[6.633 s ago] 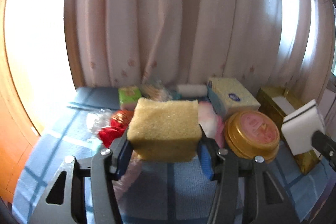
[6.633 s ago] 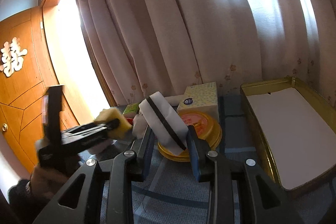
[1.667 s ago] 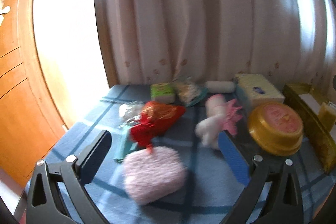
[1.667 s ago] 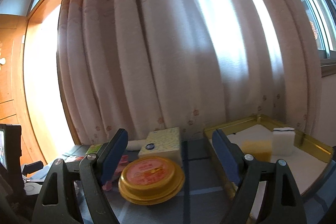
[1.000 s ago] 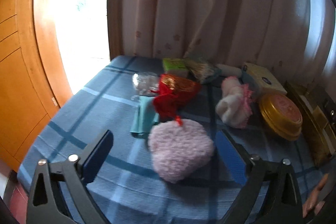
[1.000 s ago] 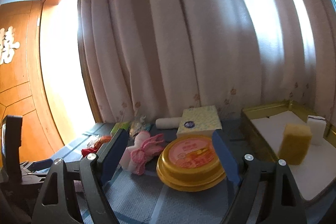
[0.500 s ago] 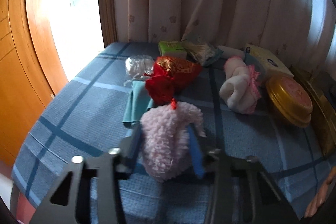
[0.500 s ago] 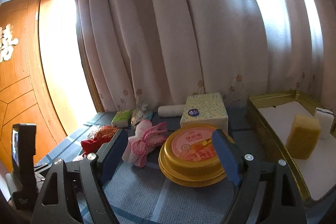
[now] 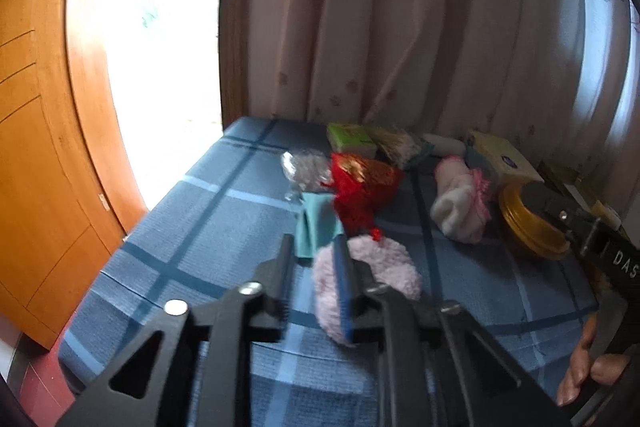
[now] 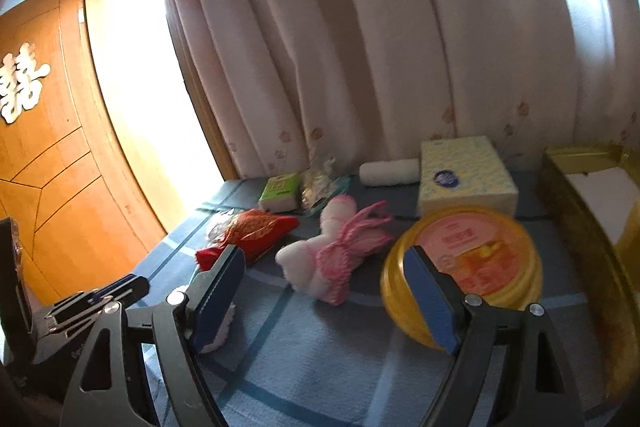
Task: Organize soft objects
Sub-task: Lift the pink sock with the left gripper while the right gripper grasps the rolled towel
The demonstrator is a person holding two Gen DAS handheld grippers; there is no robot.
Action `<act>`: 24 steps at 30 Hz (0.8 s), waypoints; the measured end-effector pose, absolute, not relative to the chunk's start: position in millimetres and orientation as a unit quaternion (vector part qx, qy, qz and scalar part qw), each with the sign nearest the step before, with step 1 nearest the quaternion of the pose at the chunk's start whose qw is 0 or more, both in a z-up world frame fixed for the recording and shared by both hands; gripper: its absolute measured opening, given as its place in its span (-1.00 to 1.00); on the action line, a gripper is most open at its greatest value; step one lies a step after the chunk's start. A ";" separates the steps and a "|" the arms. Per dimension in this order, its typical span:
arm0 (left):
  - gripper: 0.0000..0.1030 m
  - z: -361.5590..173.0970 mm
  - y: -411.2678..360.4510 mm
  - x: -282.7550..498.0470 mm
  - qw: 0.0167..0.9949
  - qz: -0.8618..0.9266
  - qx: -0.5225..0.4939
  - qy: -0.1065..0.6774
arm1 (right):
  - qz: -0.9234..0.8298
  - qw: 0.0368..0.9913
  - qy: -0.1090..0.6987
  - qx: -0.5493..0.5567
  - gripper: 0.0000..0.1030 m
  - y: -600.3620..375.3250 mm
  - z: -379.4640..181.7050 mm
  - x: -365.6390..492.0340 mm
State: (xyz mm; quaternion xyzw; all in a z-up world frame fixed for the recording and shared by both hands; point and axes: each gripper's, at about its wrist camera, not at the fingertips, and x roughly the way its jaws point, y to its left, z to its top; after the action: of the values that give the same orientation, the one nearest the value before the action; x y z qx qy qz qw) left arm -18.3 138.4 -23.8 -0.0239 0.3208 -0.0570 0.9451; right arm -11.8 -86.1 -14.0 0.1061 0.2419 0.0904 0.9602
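My left gripper (image 9: 316, 279) pinched the edge of the pink fluffy pad (image 9: 384, 267) on the blue tablecloth (image 9: 224, 223); my right gripper (image 10: 324, 291) hung spread and empty over the white-and-pink plush toy (image 10: 320, 255).

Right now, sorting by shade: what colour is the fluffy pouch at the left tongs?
Pale pink fluffy pouch, clearest in the left wrist view.
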 end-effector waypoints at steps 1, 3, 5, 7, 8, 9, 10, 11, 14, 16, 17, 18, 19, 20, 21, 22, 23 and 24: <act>0.06 -25.7 134.4 -17.0 0.942 -0.062 -0.022 0.328 | 0.092 0.960 0.244 0.105 0.62 -83.7 -15.1 -12.2; 0.52 -29.2 124.6 -14.2 0.938 -0.072 -0.027 0.339 | 0.091 0.960 0.243 0.100 0.62 -80.0 -16.5 -14.1; 0.54 -32.3 115.9 -9.6 0.933 -0.082 -0.030 0.349 | 0.091 0.960 0.247 0.099 0.62 -79.3 -17.6 -13.5; 0.54 -38.0 108.4 -2.6 0.928 -0.082 -0.025 0.363 | 0.095 0.958 0.253 0.099 0.62 -80.2 -18.5 -11.6; 0.54 -43.0 104.9 1.9 0.924 -0.076 -0.022 0.375 | 0.094 0.957 0.255 0.101 0.62 -80.7 -19.2 -10.4; 0.54 -48.9 102.2 5.5 0.919 -0.072 -0.020 0.388 | 0.094 0.957 0.255 0.103 0.62 -82.0 -19.5 -9.3; 0.51 -53.4 101.0 7.1 0.916 -0.072 -0.020 0.395 | 0.094 0.956 0.256 0.108 0.62 -83.7 -19.2 -7.8; 0.33 -58.7 100.9 8.8 0.912 -0.070 -0.021 0.403 | 0.094 0.955 0.256 0.114 0.62 -85.3 -18.8 -5.6; -0.17 -63.4 106.8 9.1 0.914 -0.069 -0.024 0.399 | 0.099 0.954 0.259 0.113 0.62 -83.8 -18.4 2.5; -0.35 -61.3 115.6 7.3 0.916 -0.077 -0.047 0.392 | 0.107 0.952 0.265 0.107 0.61 -79.0 -19.3 10.5; -0.38 -60.2 118.9 6.5 0.917 -0.078 -0.053 0.388 | 0.111 0.951 0.269 0.108 0.59 -76.3 -20.6 14.1; -0.39 -57.4 123.9 3.2 0.920 -0.074 -0.057 0.379 | 0.114 0.949 0.274 0.109 0.57 -73.8 -20.8 17.4; -0.40 -55.0 126.2 0.9 0.924 -0.070 -0.055 0.373 | 0.119 0.946 0.280 0.110 0.55 -70.6 -21.2 21.6; -0.40 -49.6 130.6 -4.8 0.931 -0.063 -0.048 0.357 | 0.123 0.945 0.282 0.108 0.55 -67.4 -21.3 24.6; -0.40 -44.4 134.8 -9.3 0.936 -0.059 -0.045 0.345 | 0.125 0.945 0.285 0.103 0.55 -63.3 -21.9 27.6; -0.40 -40.4 138.8 -11.3 0.939 -0.057 -0.046 0.337 | 0.127 0.943 0.289 0.103 0.55 -61.1 -22.6 29.8; -0.40 -34.7 144.9 -15.4 0.943 -0.054 -0.051 0.325 | 0.130 0.941 0.295 0.106 0.55 -59.3 -24.3 32.2; -0.40 -29.3 151.7 -19.1 0.947 -0.051 -0.057 0.312 | 0.133 0.938 0.301 0.110 0.55 -57.7 -26.4 34.2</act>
State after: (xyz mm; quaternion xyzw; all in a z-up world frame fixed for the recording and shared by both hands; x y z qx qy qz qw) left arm -19.1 151.7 -29.3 -0.0566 0.3123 -0.0508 0.9469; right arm 34.2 -57.7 -26.4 0.1100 0.3013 0.1334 0.9377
